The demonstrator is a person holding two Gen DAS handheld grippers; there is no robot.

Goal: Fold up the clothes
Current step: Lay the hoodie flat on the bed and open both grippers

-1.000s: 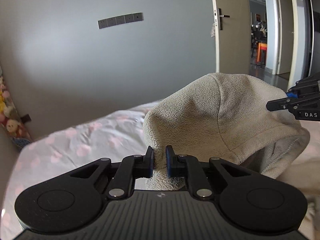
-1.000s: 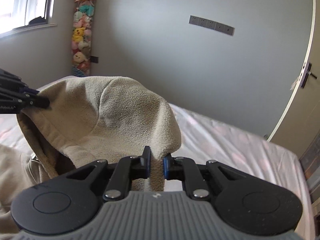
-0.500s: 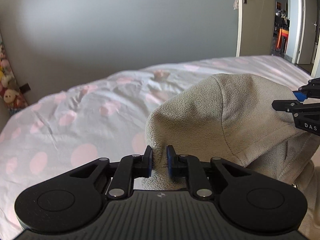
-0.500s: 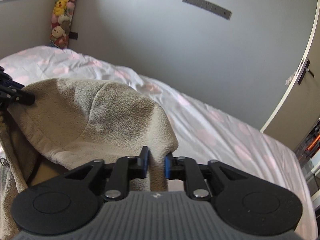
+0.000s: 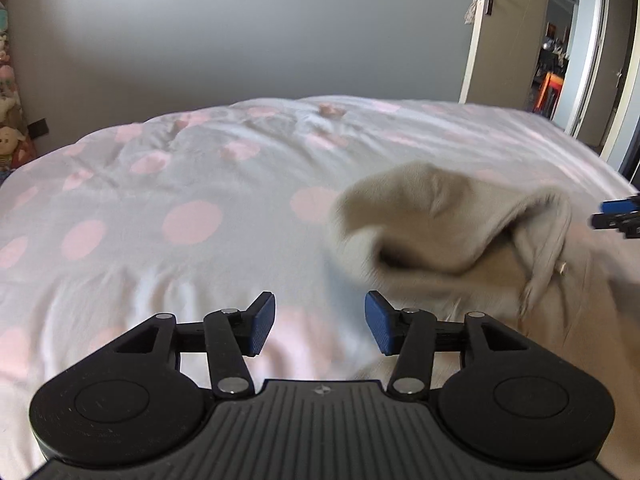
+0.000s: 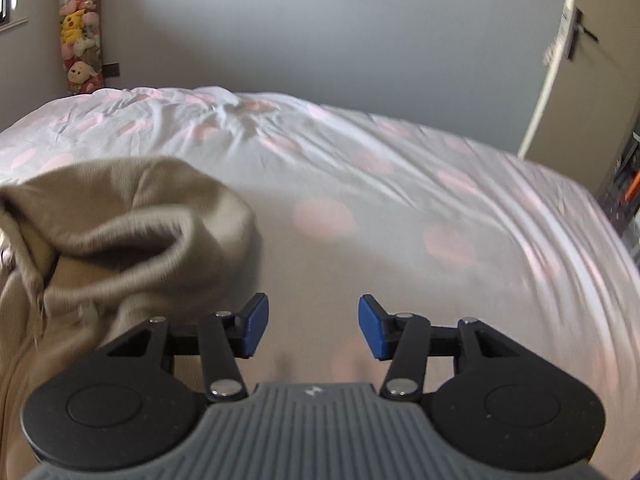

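Nearest in the left wrist view, the left gripper [image 5: 320, 328] has its blue pads well apart and opening, with nothing between them — only the bedsheet [image 5: 180, 248] shows through the gap. At about two o'clock from it, the beige fleece hoodie [image 5: 452, 224] lies slumped on the bed, its hood bunched into a soft hollow fold and blurred. The tips of the right gripper [image 5: 618, 216] poke in at three o'clock, just beside the hood's far edge; from this view I cannot tell how wide they stand.

In the right wrist view, the right gripper [image 6: 312, 332] is likewise parted and opening, holding nothing, with bare sheet between its pads. The hoodie [image 6: 132, 216] sits at ten o'clock from it, its body trailing down toward eight o'clock past the gripper's left side.

Farther off, the pink-dotted white sheet runs wrinkled to the grey wall [image 6: 320, 32]. A column of plush toys [image 6: 80, 28] stands at eleven o'clock — a door [image 5: 504, 32] at one o'clock in the left view.
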